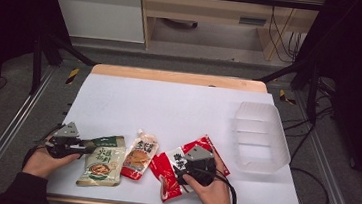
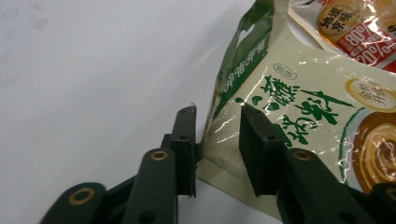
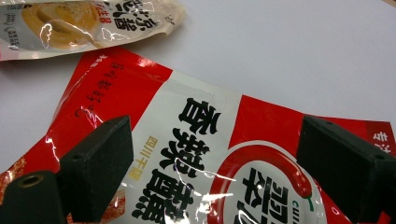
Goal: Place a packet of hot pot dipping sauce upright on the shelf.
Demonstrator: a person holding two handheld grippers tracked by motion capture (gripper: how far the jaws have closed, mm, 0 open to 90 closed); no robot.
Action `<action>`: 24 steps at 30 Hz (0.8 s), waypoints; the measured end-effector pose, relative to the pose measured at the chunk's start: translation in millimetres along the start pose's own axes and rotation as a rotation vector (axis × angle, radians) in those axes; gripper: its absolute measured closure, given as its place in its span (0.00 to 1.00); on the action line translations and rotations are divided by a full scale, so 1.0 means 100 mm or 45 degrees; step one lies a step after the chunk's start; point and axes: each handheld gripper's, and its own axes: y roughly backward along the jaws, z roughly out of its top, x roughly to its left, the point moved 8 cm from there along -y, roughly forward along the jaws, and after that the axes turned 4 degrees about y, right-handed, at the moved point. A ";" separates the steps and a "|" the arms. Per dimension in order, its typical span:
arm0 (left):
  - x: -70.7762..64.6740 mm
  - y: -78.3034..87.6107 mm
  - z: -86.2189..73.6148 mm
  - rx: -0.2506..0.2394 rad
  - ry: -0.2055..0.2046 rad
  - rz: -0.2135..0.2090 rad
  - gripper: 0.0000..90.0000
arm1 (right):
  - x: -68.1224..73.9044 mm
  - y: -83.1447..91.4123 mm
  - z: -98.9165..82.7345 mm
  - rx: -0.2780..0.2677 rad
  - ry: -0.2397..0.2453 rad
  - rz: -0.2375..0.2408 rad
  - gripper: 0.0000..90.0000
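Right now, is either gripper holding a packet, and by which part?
Not firmly yet. Left gripper straddles the green packet at its corner edge, pads not pressing. Right gripper hangs open over the red packet.

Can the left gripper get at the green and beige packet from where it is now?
Probably yes. The left gripper already has the green and beige packet edge between its jaws, which aren't visibly pressing on it yet, and nothing blocks them on the white table.

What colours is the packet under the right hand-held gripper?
Red and white packet with black characters; clearest in the right gripper view.
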 end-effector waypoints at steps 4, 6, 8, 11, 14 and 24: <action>0.07 0.02 0.00 0.033 -0.026 0.033 0.92 | 0.00 0.00 0.00 0.001 0.002 0.001 0.13; 0.07 0.02 0.01 0.036 -0.035 0.042 0.93 | 0.00 0.00 0.00 0.001 0.002 0.001 0.13; 0.05 0.04 0.04 0.002 -0.003 0.038 0.96 | 0.00 0.00 0.00 0.001 0.006 0.002 0.12; 0.05 0.13 0.11 -0.021 0.013 0.035 0.99 | 0.00 0.00 0.01 -0.002 0.005 0.002 0.12; 0.02 0.27 0.20 -0.050 0.017 0.038 1.00 | 0.00 0.00 0.00 0.003 0.003 0.005 0.12; -0.41 0.67 0.60 -0.164 0.011 -0.053 1.00 | -0.01 0.01 0.01 -0.006 -0.009 0.009 0.12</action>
